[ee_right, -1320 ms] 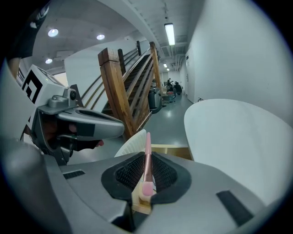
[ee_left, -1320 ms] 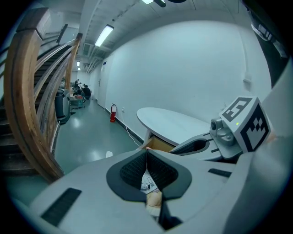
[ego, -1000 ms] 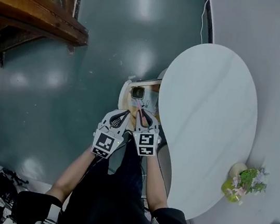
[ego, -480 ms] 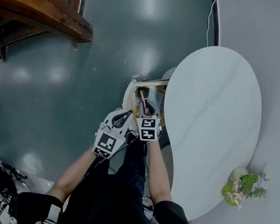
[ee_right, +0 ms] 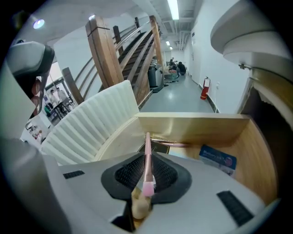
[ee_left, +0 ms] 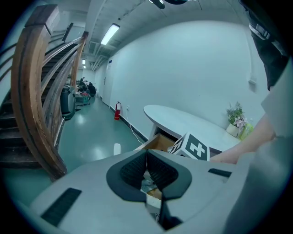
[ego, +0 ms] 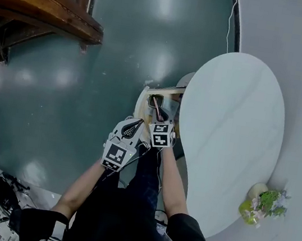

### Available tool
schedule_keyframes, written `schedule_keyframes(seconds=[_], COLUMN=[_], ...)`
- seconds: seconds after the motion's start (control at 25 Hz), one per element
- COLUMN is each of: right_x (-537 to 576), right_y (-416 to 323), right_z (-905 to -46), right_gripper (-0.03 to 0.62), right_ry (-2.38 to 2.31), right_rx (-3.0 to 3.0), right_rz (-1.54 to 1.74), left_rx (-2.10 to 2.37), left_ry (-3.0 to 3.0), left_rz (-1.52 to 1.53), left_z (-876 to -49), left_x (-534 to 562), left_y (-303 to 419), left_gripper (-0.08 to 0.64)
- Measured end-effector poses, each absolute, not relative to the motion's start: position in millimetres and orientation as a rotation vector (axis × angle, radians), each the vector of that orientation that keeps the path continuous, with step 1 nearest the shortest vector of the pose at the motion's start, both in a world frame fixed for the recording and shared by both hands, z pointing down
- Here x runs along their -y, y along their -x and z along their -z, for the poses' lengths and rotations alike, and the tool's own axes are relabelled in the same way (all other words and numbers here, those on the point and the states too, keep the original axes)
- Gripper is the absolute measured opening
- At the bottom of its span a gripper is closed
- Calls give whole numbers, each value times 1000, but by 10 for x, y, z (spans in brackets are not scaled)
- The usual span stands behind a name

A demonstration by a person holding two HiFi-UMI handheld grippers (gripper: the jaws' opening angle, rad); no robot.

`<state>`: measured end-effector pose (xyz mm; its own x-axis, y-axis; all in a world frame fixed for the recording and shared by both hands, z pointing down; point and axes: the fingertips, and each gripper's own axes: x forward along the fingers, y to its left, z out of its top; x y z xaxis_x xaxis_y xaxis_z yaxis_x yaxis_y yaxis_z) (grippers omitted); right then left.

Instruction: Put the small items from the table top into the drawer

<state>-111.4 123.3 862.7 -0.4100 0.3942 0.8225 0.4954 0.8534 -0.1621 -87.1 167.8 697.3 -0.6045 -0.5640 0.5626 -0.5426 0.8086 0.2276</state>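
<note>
The right gripper (ego: 157,118) is clamped on a thin pink brush (ee_right: 148,141), and the grip looks chosen for a drop. The pads pinch the stem close to its cream head, which sits back behind the jaws. The long handle therefore sticks out ahead at 12 o'clock and can enter the drawer first. The gripper hangs over the open drawer (ee_right: 192,128), which stands pulled out from the 9 o'clock edge of the white oval worktop (ego: 234,130).

Inside the drawer a blue-and-white packet (ee_right: 218,157) lies at 3 o'clock against the wooden wall. A slim rose-coloured stick (ee_right: 170,143) lies along the back, and a dark flat item (ego: 155,100) sits just beyond the brush tip. My reading is that the brush is already over the drawer floor and only needs letting go. Whether its tip touches anything I cannot tell.

The left gripper (ego: 134,126) has its jaws together with nothing between them. It waits at 8 o'clock of the right one, beside the ribbed white drawer front (ee_right: 91,123), probably parked there to stay out of the way.

Both forearms reach forward from the body, close together and nearly parallel. The right one reaches further, its gripper tipped steeply down into the drawer, while the left is tilted more gently. The only small thing showing on the worktop is a little pot of flowers (ego: 266,200) at its 4 o'clock rim, well apart from the drawer
</note>
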Motion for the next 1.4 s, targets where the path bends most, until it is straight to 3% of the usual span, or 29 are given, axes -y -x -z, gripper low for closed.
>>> schedule_keyframes(seconds=[0.08,0.16,0.72,0.84,1.04,1.4], right_x=[-1250,-1282,-1427,-1436,-1316,-895], right_y=[1129,1128,992,922,820,752], right_z=[-8554,-8502,-7893,-7596,-7093,-6046], right_gripper=[88,200,206,186,72,35], right_ry=[657,673,720,732,703,643], right_rx=[2087,2099,2142,2180,2262,2450], right_rz=[111,76,50,39,41,14], left_rx=[2350,2347,2406,2432,2459,2521], left_ry=[-814,-817,-829,-820,-846,-934], left_rz=[40,36,21,31,10,-18], left_z=[-6983,-6994,-6568,-6385,-6080,-5479], left_x=[-1684,-1682,-1667,-1666,-1581,-1292], left_y=[864,857,857,843,760,697], left_gripper=[20,20,20,20,20,20])
